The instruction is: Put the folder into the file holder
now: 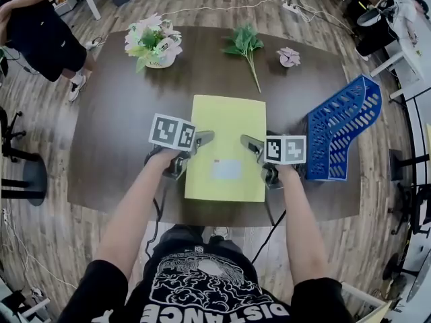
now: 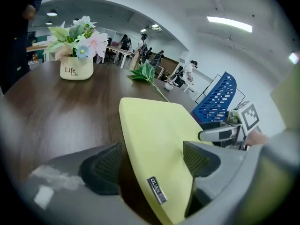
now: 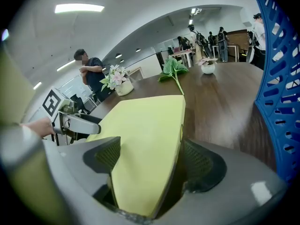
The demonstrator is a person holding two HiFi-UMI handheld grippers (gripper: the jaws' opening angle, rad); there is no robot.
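Right tool (image 3: 148, 156) astride folder (image 1: 225, 130) near file holder (image 1: 341, 130)

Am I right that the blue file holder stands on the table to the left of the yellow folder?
Not quite: the blue file holder stands on the table to the right of the yellow folder, as the head view shows.

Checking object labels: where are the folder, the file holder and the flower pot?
folder (image 1: 225, 130), head view, middle of the yellow cover
file holder (image 1: 337, 136), head view, slotted blue side wall
flower pot (image 1: 153, 40), head view, the blooms
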